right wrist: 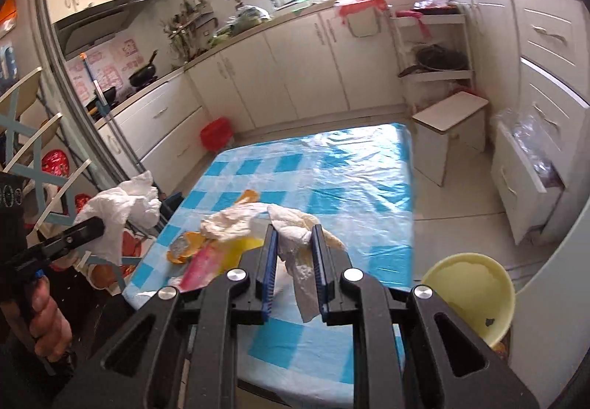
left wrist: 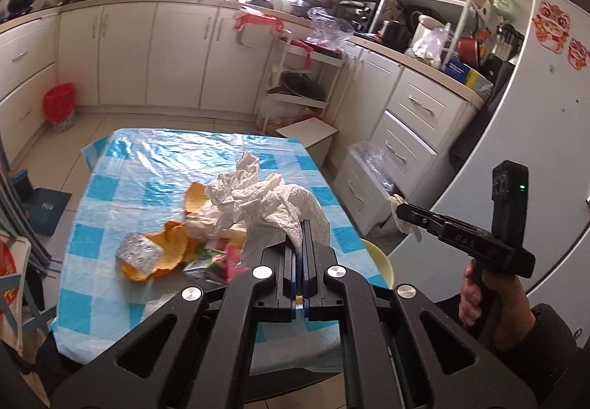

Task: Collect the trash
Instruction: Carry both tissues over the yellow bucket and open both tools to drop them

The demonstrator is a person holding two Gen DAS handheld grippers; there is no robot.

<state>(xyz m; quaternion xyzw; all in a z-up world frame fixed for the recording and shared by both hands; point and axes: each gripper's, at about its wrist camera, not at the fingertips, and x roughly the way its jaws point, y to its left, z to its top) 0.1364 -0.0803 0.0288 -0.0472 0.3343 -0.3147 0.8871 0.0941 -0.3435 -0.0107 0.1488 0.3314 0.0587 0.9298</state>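
Observation:
In the left wrist view my left gripper is shut on a big crumpled white paper towel, held above the blue-checked table. My right gripper is shut on a smaller white tissue that hangs down between its blue pads. Each gripper also shows in the other's view: the right gripper at the right, the left gripper at the left with its paper towel. On the table lie orange peels, a foil blister pack, another crumpled tissue and a pink wrapper.
A pale yellow bowl sits off the table's near right corner. A red bin stands on the floor by the white cabinets. A white stool is beyond the table's far right corner. An open drawer juts out at the right.

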